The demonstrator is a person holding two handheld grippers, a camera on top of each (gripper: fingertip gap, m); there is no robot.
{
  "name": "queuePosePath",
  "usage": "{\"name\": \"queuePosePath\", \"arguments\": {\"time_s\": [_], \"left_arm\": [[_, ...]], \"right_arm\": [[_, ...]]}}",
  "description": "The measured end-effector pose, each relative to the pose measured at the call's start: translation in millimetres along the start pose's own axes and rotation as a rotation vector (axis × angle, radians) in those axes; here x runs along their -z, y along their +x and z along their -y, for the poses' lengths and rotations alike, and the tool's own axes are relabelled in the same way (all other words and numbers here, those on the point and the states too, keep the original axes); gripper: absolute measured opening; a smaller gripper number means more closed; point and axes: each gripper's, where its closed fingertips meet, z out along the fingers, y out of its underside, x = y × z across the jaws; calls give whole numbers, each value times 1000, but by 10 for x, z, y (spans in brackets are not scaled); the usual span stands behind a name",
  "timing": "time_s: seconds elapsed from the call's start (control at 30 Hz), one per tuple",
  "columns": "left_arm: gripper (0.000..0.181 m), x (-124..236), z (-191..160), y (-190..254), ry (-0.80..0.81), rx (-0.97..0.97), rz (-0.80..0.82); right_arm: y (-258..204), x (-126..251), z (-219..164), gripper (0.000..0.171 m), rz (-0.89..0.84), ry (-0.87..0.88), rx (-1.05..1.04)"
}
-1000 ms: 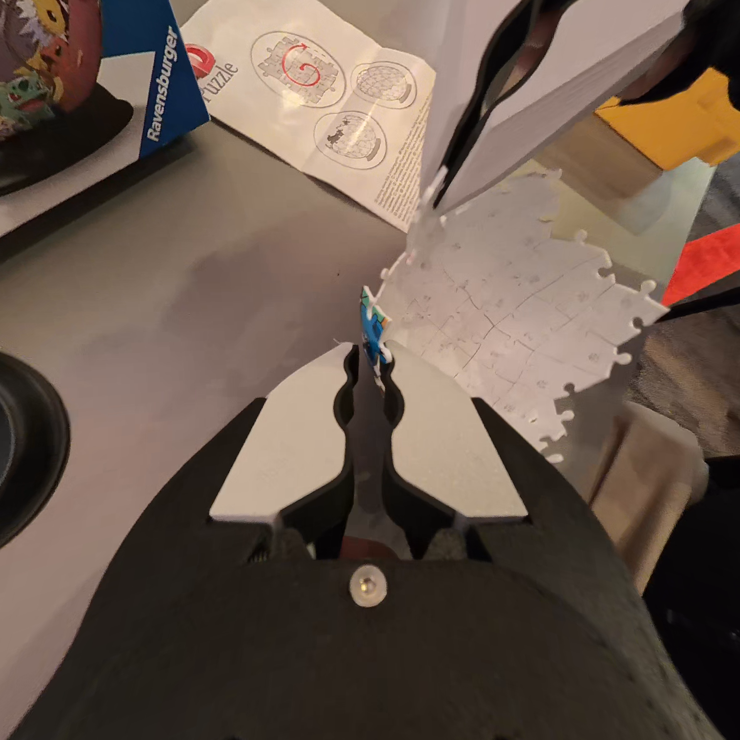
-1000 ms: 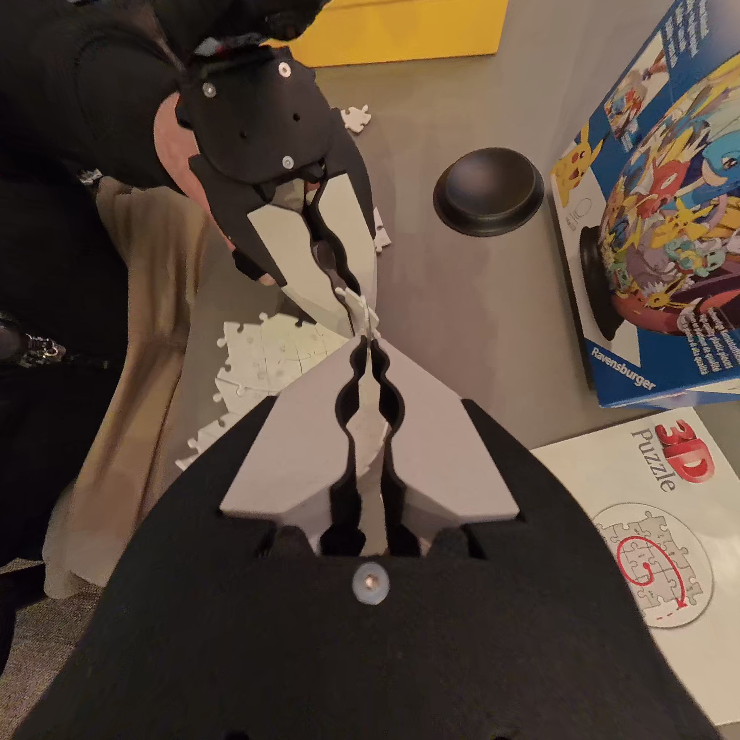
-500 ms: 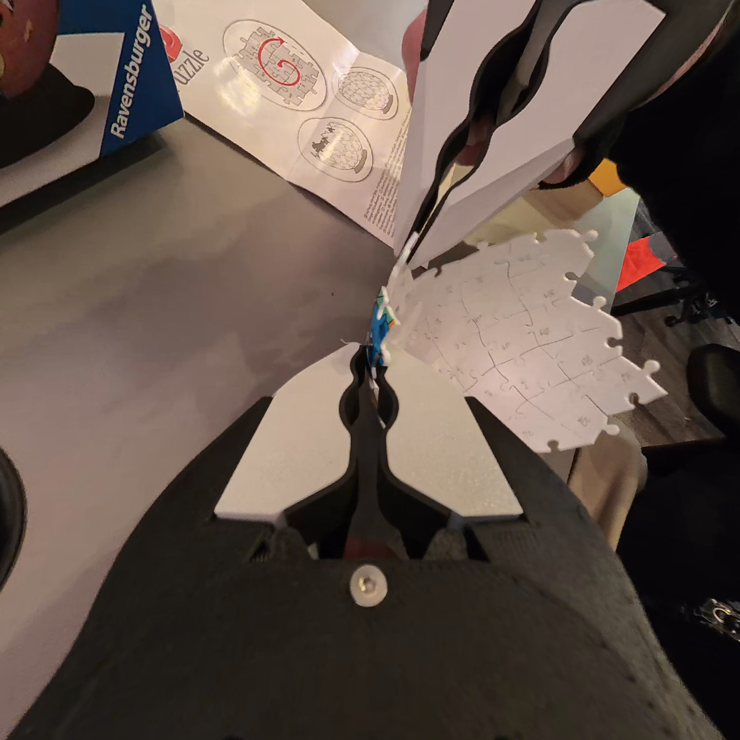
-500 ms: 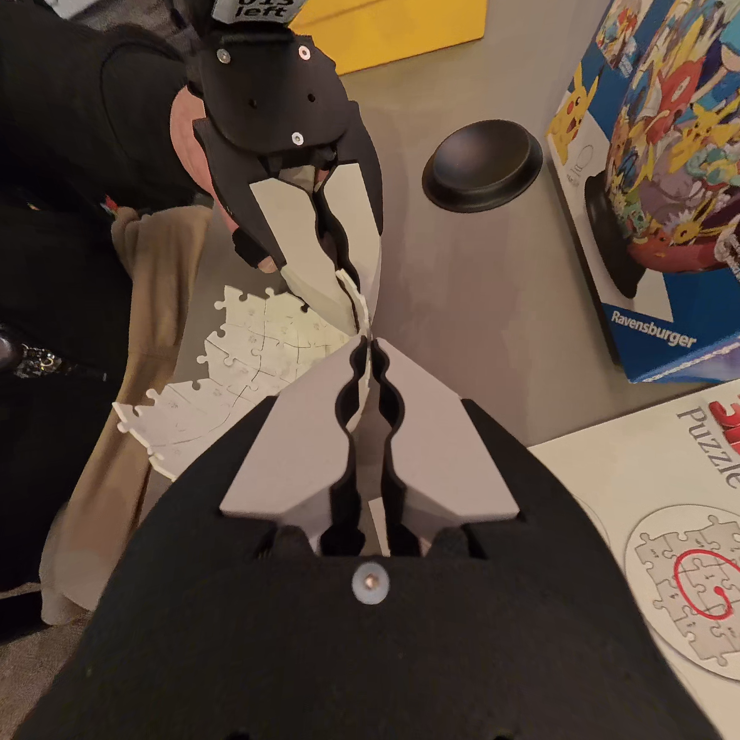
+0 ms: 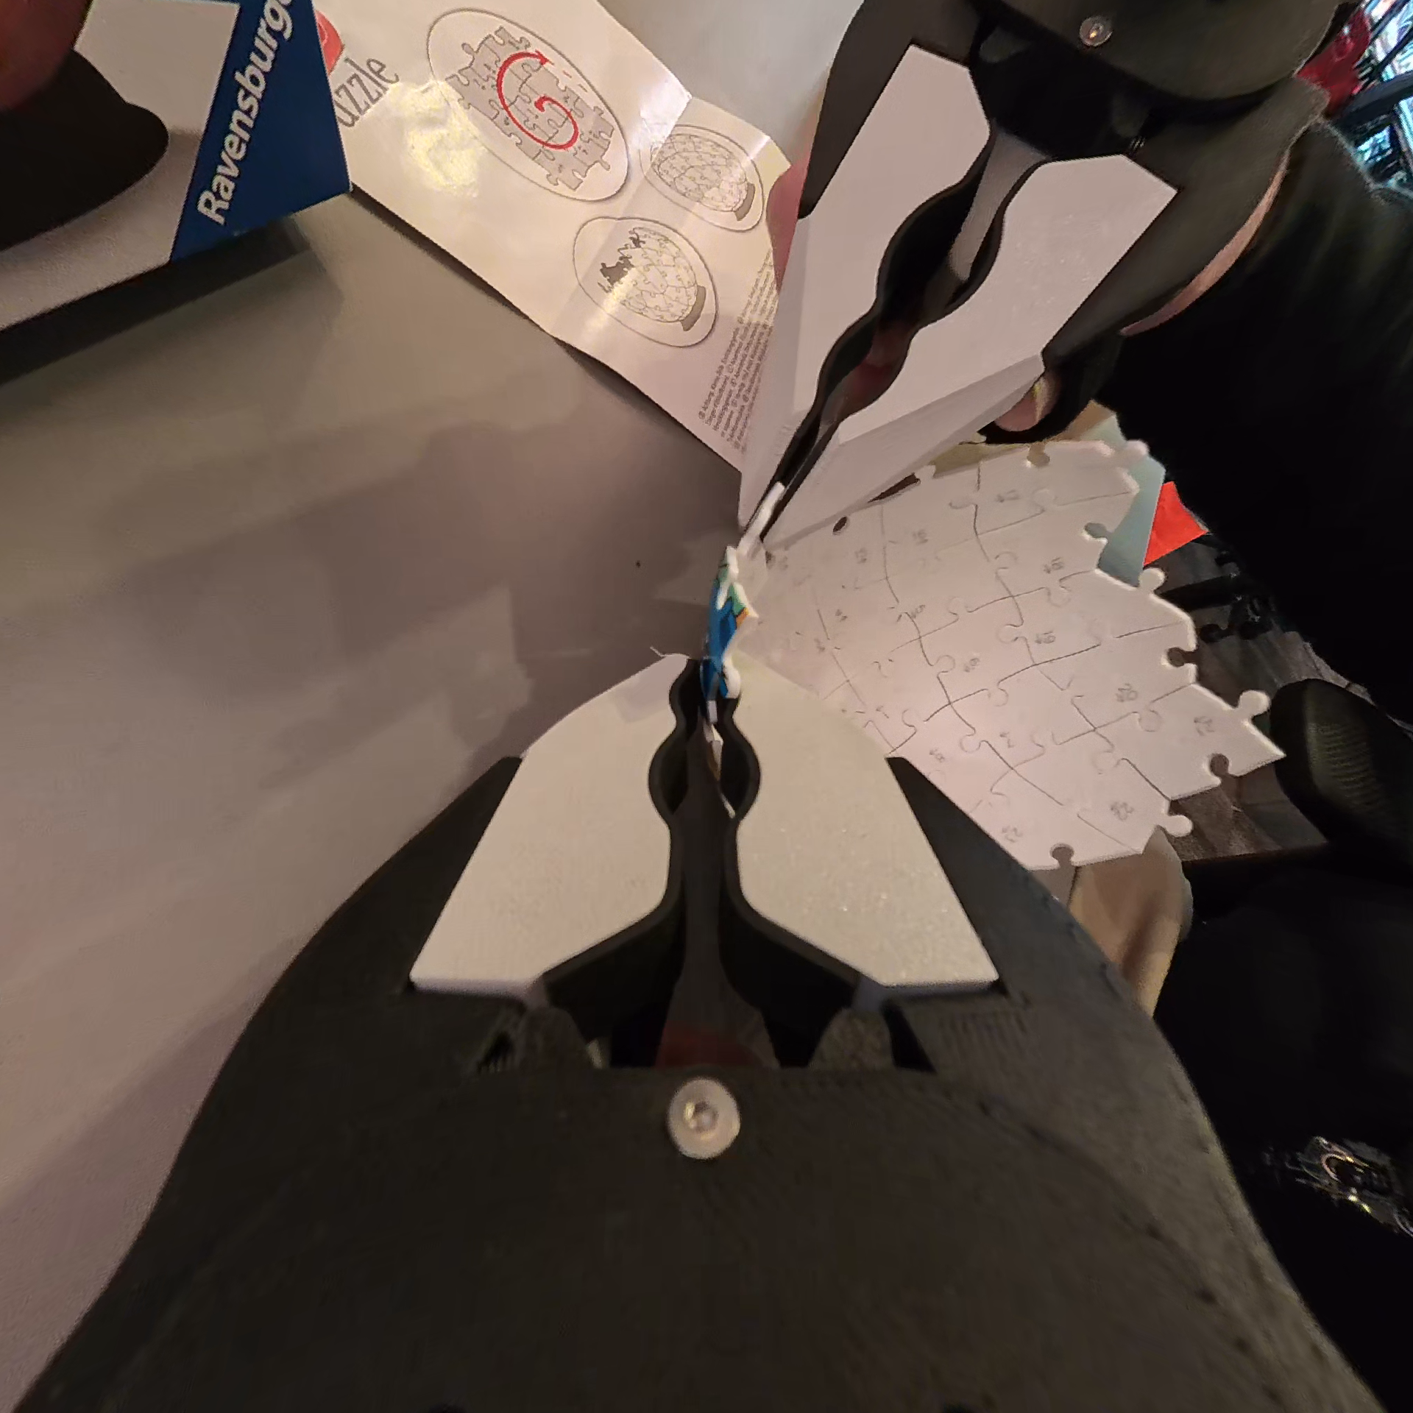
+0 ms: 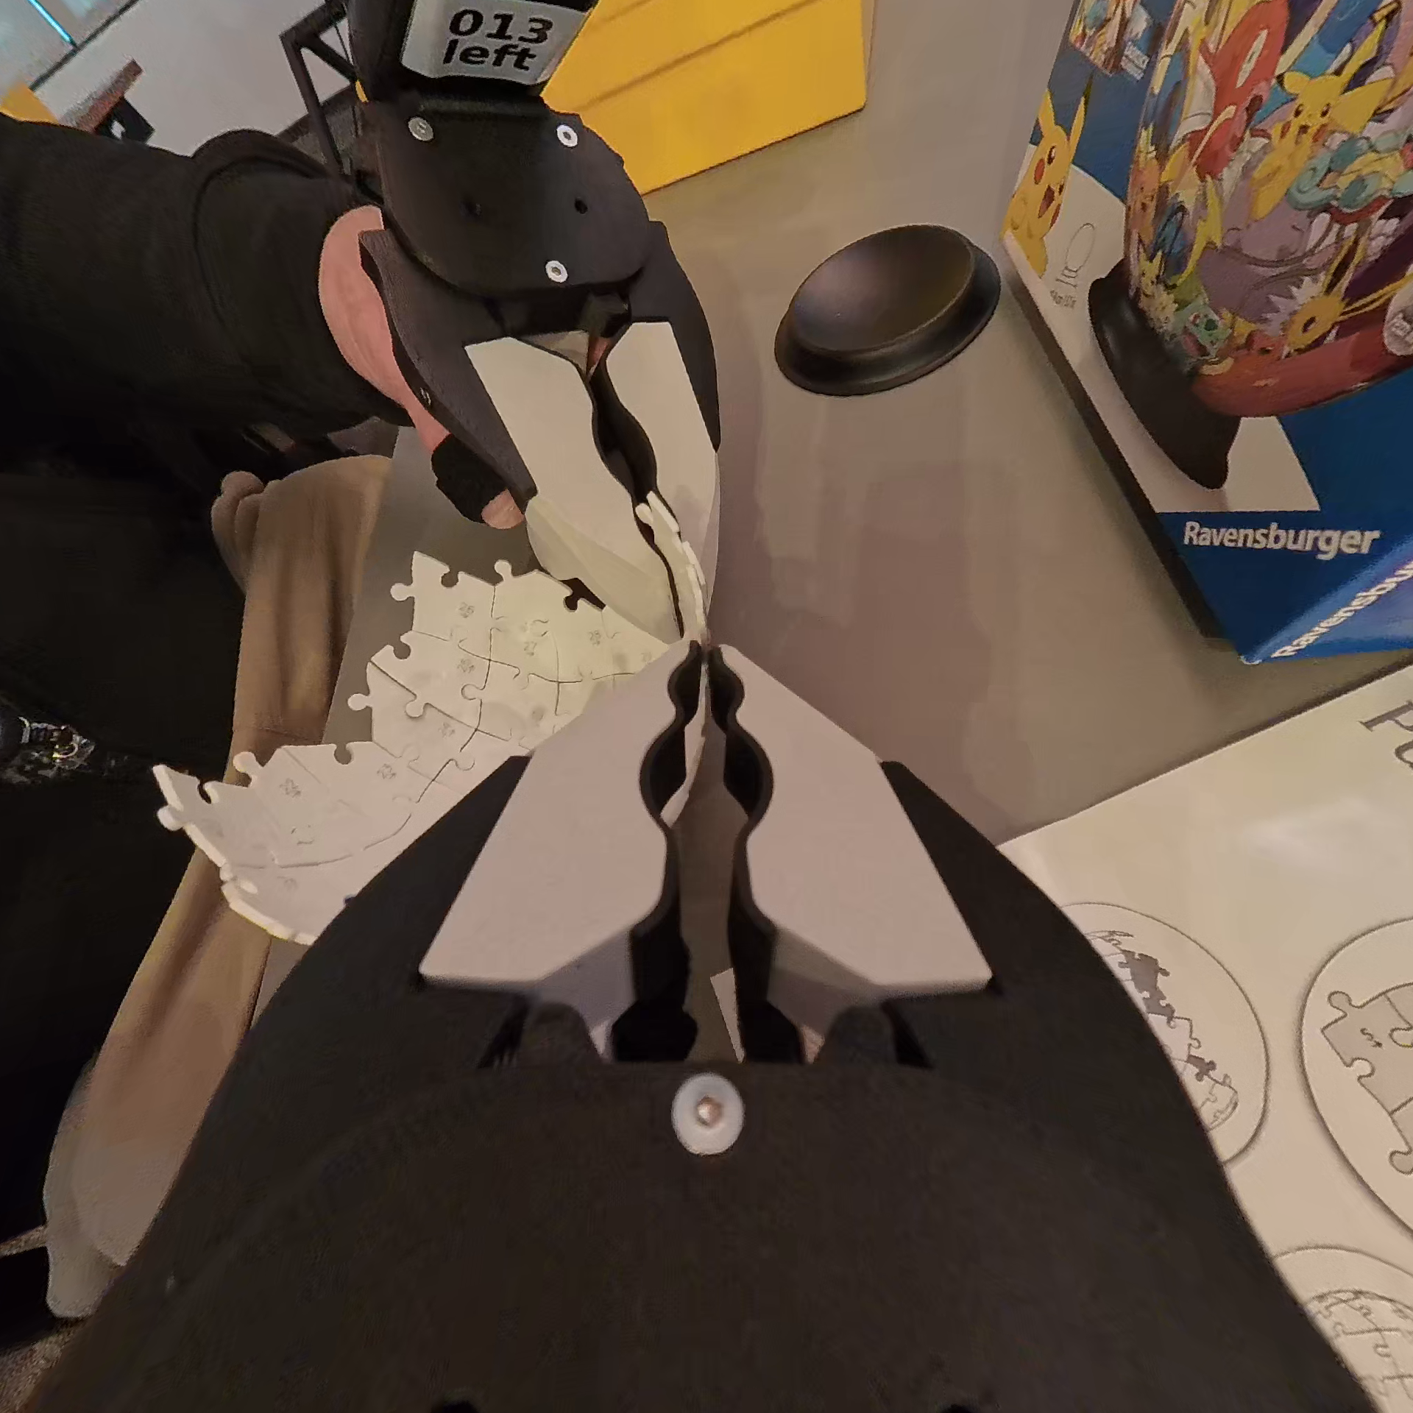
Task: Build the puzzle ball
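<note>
A partly built puzzle ball shell (image 5: pixel 994 650) of several joined pieces shows its white numbered inside. It hangs in the air off the table's edge, also seen in the right wrist view (image 6: pixel 474 688). My left gripper (image 5: pixel 707 677) is shut on the shell's rim, where a piece's blue printed face (image 5: pixel 722 627) shows edge-on. My right gripper (image 6: pixel 703 650) is shut on the same rim a little farther along. The two grippers' tips nearly meet. In the left wrist view the right gripper (image 5: pixel 764 520) comes down from above; in the right wrist view the left gripper (image 6: pixel 684 604) does.
A black round stand (image 6: pixel 887 306) sits on the grey table (image 5: pixel 306 573). The blue puzzle box (image 6: pixel 1261 344) stands to the right, the white instruction sheet (image 5: pixel 573 191) beside it. A yellow box (image 6: pixel 726 76) is at the back. Beige cloth (image 6: pixel 267 612) lies below the shell. The grippers are tip to tip, or close to it.
Both grippers have stayed shut on the shell and swung it round together. The shell now spreads out lower right in the left wrist view, and the right gripper shows more fully above it.
</note>
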Motion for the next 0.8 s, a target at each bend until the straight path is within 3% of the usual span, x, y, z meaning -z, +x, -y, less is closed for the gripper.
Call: {"name": "queuePosePath", "arguments": {"time_s": [0.8], "left_arm": [[2, -38, 2, 27, 1, 18, -45]], "right_arm": [[43, 2, -66, 1, 6, 32, -47]]}}
